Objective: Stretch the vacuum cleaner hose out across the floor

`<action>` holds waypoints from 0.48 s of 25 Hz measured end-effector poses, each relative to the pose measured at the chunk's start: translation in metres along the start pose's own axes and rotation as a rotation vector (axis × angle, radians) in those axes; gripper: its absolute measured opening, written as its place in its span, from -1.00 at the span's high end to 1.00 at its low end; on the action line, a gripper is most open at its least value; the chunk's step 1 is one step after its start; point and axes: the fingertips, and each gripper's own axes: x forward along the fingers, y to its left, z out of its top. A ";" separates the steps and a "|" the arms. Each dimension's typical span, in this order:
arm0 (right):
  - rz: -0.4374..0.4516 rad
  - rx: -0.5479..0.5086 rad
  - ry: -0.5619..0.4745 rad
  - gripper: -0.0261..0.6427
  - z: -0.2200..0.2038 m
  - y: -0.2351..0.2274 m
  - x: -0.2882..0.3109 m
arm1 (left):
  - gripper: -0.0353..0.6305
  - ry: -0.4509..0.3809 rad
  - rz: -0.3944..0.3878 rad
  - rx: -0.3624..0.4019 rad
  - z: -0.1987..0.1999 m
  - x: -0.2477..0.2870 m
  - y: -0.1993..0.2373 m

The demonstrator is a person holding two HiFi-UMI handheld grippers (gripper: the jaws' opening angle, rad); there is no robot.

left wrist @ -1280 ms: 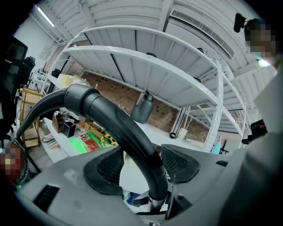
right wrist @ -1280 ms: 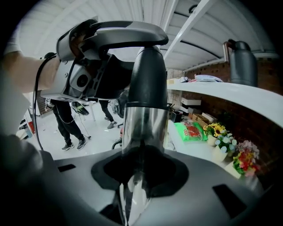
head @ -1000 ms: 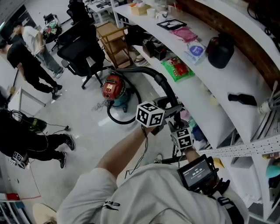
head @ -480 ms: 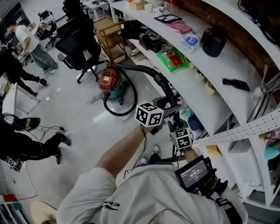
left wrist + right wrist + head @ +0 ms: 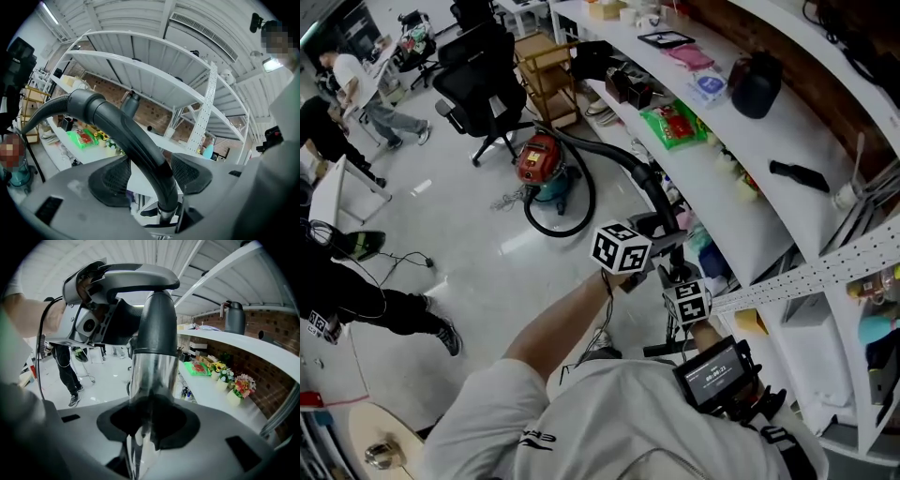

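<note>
Now your left gripper (image 5: 149, 174) has its fingers clamped on the dark curved handle (image 5: 126, 131), and your right gripper (image 5: 149, 423) holds the shiny metal tube (image 5: 153, 373) tight between its fingers. From centre frame the black hose (image 5: 614, 157) arcs back to the red vacuum cleaner (image 5: 542, 178) on the floor (image 5: 487, 272), upper left, beside the white shelf (image 5: 712, 192).

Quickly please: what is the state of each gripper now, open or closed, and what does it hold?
Left gripper: closed on the black hose handle.
Right gripper: closed on the metal tube.
</note>
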 end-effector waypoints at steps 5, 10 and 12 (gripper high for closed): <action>0.033 -0.011 -0.010 0.55 -0.036 -0.013 -0.035 | 0.16 0.006 0.024 -0.004 -0.023 0.024 -0.040; 0.044 -0.011 -0.029 0.55 -0.075 -0.042 -0.076 | 0.16 0.005 0.024 0.046 -0.042 0.065 -0.096; 0.048 -0.014 -0.032 0.55 -0.090 -0.053 -0.092 | 0.16 0.001 0.031 0.049 -0.050 0.080 -0.115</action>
